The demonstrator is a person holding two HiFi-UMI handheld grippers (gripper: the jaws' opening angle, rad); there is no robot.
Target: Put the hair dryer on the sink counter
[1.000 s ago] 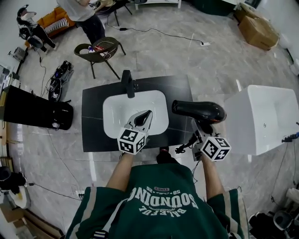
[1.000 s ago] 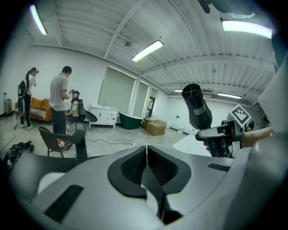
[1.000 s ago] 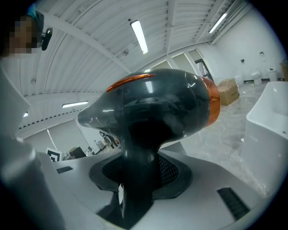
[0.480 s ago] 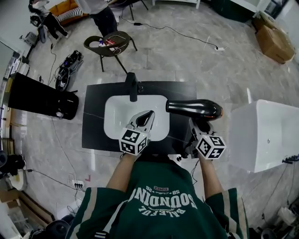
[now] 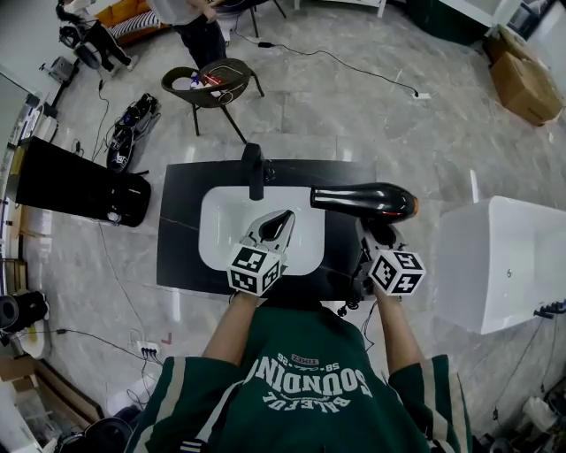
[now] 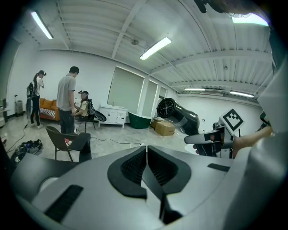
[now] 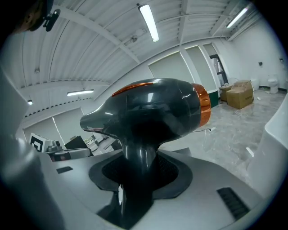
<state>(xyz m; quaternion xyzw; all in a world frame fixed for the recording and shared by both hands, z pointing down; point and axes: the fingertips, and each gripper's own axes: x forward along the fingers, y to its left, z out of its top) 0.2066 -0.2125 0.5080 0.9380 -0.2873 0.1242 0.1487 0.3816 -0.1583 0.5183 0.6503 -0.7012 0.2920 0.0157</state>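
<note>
Hair dryer (image 5: pixel 363 200): black, with an orange ring at its rear. It is held with the barrel level over the right end of the dark sink counter (image 5: pixel 177 239), nozzle pointing left toward the black faucet (image 5: pixel 256 170). From above it cannot be told whether it touches the counter. The right gripper (image 5: pixel 382 241) pinches its handle, with the ribbed pads closed against both sides. The lower end of the handle is hidden inside the jaws. The left gripper (image 5: pixel 274 226) hangs over the white basin (image 5: pixel 221 230), its jaws pressed together with nothing between them. In the left gripper view, that gripper's own body blocks the counter surface. A chair (image 5: pixel 208 87) stands behind the counter, and a person (image 5: pixel 190 22) beyond it is cut off at the frame edge.
</note>
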